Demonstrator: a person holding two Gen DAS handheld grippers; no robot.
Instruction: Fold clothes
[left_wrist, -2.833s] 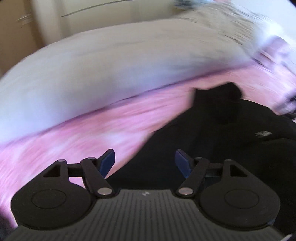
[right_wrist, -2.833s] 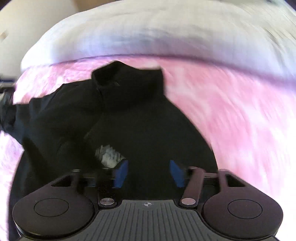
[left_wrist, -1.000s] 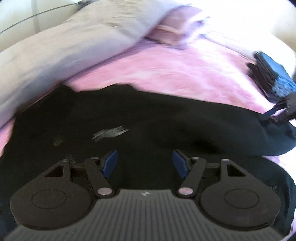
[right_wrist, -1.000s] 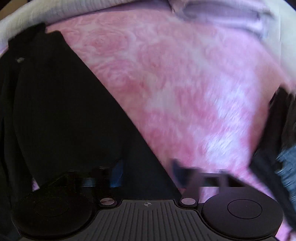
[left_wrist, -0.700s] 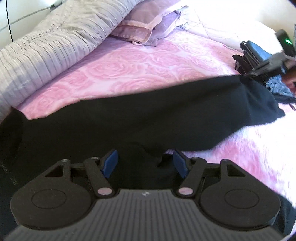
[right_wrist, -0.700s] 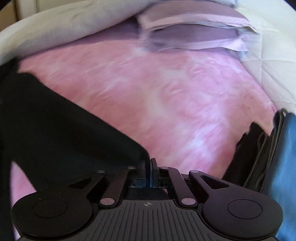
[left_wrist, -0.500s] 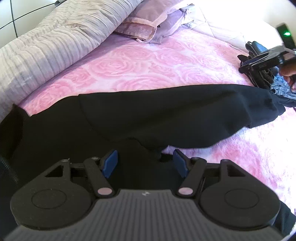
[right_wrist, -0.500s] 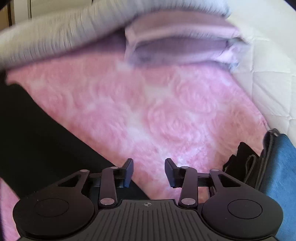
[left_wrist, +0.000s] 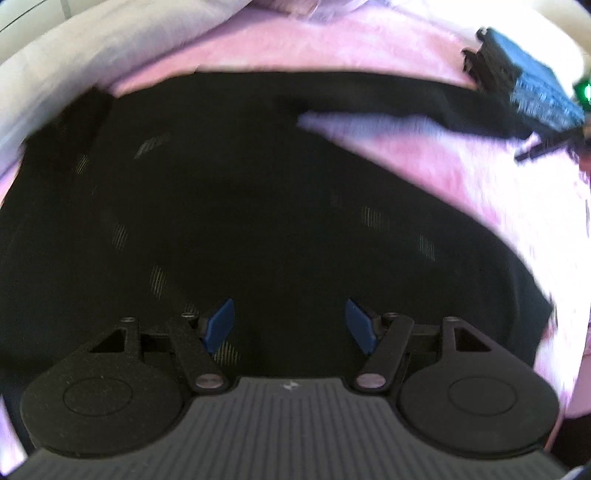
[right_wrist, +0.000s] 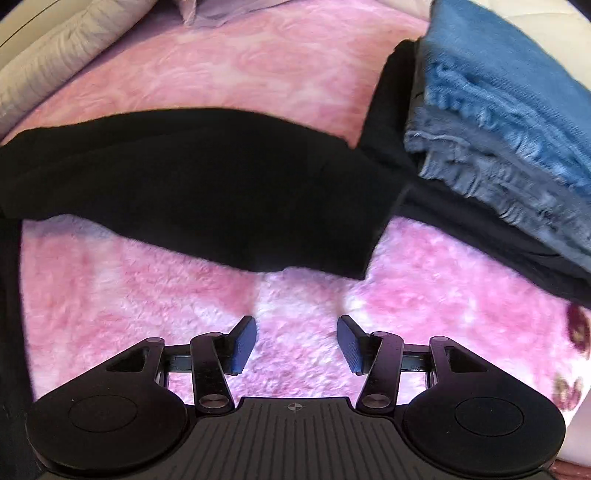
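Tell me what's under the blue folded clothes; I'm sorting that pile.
Under the blue folded clothes lies a grey fringed layer, then dark folded garments on the pink blanket. Anything deeper inside the pile is covered.

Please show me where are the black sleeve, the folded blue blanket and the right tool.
black sleeve (right_wrist: 207, 184): right wrist view, middle of the sleeve, spread flat on the pink cover.
folded blue blanket (right_wrist: 509, 88): right wrist view, top layer of the pile.
right tool (right_wrist: 297, 345): right wrist view, open gap between the fingertips.

left claw: jaws apart, nothing held | right claw: apparently same
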